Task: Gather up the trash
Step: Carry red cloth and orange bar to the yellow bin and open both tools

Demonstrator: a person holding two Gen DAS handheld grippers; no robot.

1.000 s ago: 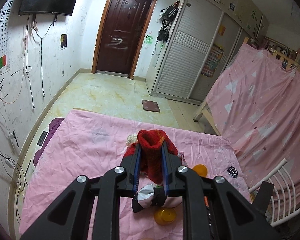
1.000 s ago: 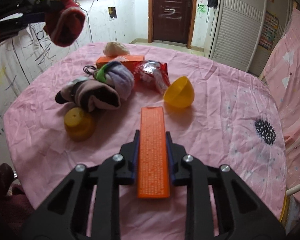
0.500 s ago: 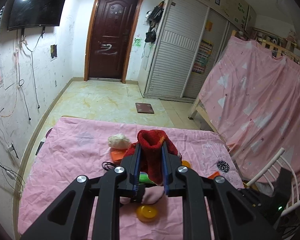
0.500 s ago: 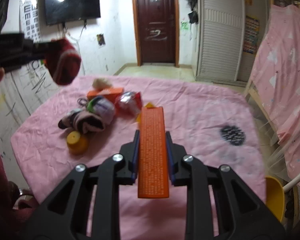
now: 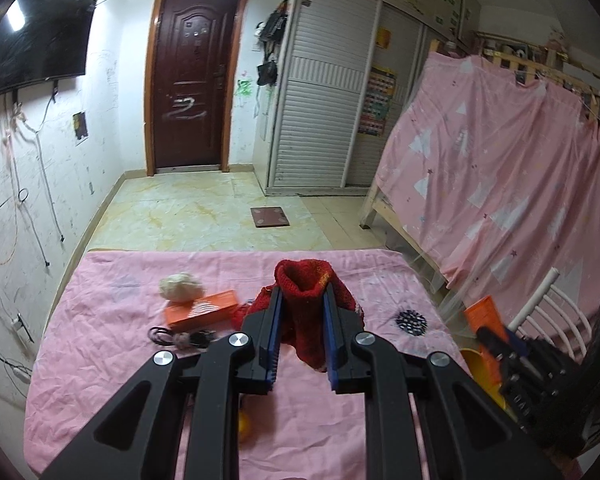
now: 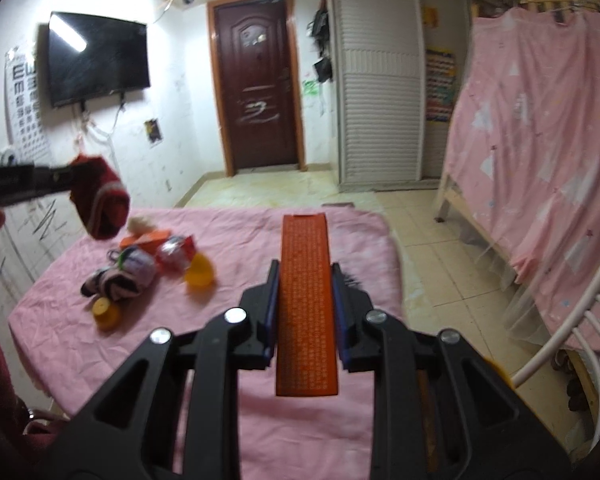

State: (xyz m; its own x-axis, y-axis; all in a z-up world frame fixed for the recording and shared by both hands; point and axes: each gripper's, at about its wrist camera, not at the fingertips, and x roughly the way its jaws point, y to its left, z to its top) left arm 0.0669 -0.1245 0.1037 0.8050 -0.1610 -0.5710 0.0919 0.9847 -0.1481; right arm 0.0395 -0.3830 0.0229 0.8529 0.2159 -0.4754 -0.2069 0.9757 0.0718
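Observation:
My left gripper (image 5: 300, 300) is shut on a red knitted sock (image 5: 306, 312) and holds it above the pink-covered table (image 5: 112, 344). From the right wrist view the same red sock (image 6: 100, 200) hangs at the left, off the left gripper's black fingers (image 6: 40, 178). My right gripper (image 6: 305, 276) is shut on a long flat orange box (image 6: 306, 308), raised over the table's right part. On the cloth lie a second orange box (image 5: 204, 308), a crumpled paper ball (image 5: 180, 286), a shiny wrapper (image 6: 176, 252), a yellow half shell (image 6: 199, 274) and a yellow cap (image 6: 105, 312).
A bundle of striped socks (image 6: 120, 280) and a black cable (image 5: 168, 334) lie among the litter. A white chair (image 6: 580, 320) stands right of the table, beside a bed draped in pink cloth (image 6: 540, 160). A floor scale (image 5: 270, 216) lies before the door.
Both grippers have risen and drawn back from the table, each keeping its load. The views tilted up, so more of the door and the room shows. The left view swung rightward.

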